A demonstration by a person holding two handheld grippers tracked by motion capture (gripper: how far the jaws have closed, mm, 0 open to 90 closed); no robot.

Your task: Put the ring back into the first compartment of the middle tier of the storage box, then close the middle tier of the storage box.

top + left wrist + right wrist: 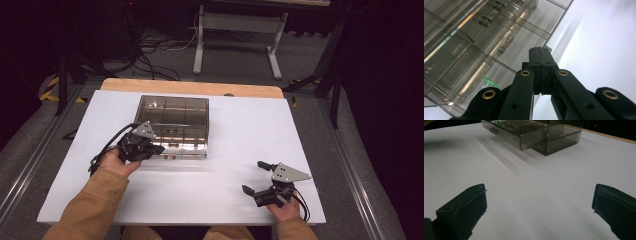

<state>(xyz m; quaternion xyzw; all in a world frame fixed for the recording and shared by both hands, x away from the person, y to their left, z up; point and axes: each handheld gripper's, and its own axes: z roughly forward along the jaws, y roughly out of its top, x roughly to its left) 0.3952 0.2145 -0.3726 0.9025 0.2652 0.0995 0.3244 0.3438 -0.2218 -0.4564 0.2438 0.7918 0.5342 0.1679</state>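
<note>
Smoky clear drawer cabinet on the white worktop, towards its far left, one drawer slid partly out at the front. Small green item seen inside, through the clear wall. Left gripper just at the cabinet's front left corner, fingers pressed together with nothing between them, tips close by the drawer front; contact not clear. Right gripper well apart near the worktop's near right edge, fingers spread wide over bare surface.
</note>
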